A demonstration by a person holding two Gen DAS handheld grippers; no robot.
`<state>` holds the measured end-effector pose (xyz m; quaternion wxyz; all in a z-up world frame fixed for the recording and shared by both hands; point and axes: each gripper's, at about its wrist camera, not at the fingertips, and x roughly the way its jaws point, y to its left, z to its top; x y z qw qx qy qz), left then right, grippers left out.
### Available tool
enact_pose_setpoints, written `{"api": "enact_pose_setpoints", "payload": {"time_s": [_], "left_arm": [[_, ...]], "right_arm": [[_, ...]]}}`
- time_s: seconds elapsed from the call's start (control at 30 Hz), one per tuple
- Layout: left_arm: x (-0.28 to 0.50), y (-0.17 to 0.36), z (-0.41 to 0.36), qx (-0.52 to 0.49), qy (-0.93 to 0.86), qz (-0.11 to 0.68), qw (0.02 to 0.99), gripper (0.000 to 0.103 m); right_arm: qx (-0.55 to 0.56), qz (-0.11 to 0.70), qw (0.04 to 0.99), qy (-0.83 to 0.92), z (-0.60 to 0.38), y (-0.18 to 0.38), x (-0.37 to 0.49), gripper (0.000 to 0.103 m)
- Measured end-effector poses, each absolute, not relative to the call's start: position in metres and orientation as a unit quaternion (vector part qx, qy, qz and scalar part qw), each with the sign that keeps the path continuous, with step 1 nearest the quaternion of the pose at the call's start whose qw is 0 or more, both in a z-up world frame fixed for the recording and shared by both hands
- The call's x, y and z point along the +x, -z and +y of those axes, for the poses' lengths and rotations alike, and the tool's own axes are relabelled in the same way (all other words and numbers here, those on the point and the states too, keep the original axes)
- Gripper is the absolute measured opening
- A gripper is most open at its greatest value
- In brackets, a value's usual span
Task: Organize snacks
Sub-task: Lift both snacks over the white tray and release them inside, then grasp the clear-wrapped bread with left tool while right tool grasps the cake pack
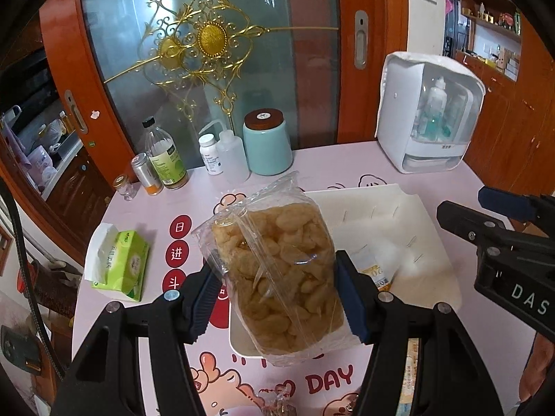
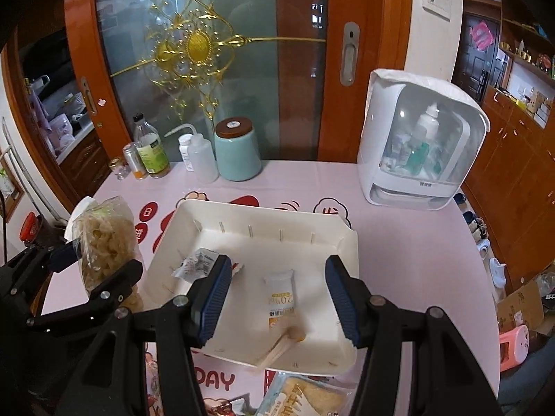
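Note:
My left gripper [image 1: 277,298] is shut on a clear bag of pale puffed snacks [image 1: 281,277] and holds it upright above the left edge of the white tray [image 1: 426,242]. The bag also shows in the right wrist view [image 2: 104,246], left of the tray [image 2: 263,218]. My right gripper [image 2: 277,298] is open and empty above the tray. In the tray lie a white and orange sachet [image 2: 282,300], a silver packet [image 2: 197,263] and a round lollipop-like snack on a stick [image 2: 293,334]. A yellow snack bag [image 2: 305,398] lies on the table in front of the tray.
A green tissue pack [image 1: 121,263] lies at the table's left. Bottles and jars [image 1: 166,159] and a teal canister [image 1: 267,145] stand at the back by the glass door. A white storage box [image 1: 430,114] stands back right. Another wrapper [image 2: 222,409] lies near the front edge.

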<state>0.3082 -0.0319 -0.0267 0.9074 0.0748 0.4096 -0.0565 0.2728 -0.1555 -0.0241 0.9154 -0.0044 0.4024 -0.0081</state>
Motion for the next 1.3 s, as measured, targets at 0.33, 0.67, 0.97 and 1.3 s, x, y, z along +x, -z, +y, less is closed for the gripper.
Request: {"api": "enact_pose_setpoints", "payload": {"time_s": [0.33,0.67,0.97,1.3], "left_arm": [[0.311,0.038,-0.038,0.085,0.051,0.411,0.906,0.102],[0.285,0.024,-0.04,0.096,0.041,0.401,0.91,0.102],[0.241,-0.001,-0.043,0.095,0.041,0.385,0.917,0.102],[0.186,-0.015,-0.044,0.117,0.028,0.382,0.916,0.102]], "right_arm": [[0.006,0.422,0.907,-0.001,-0.164,0.039,0.272,0.057],[0.012,0.417,0.909,-0.012,-0.166,0.031,0.249,0.057],[0.01,0.399,0.917,-0.028,-0.167,0.01,0.212,0.057],[0.014,0.386,0.921,-0.045,-0.178,-0.005,0.163,0.059]]}}
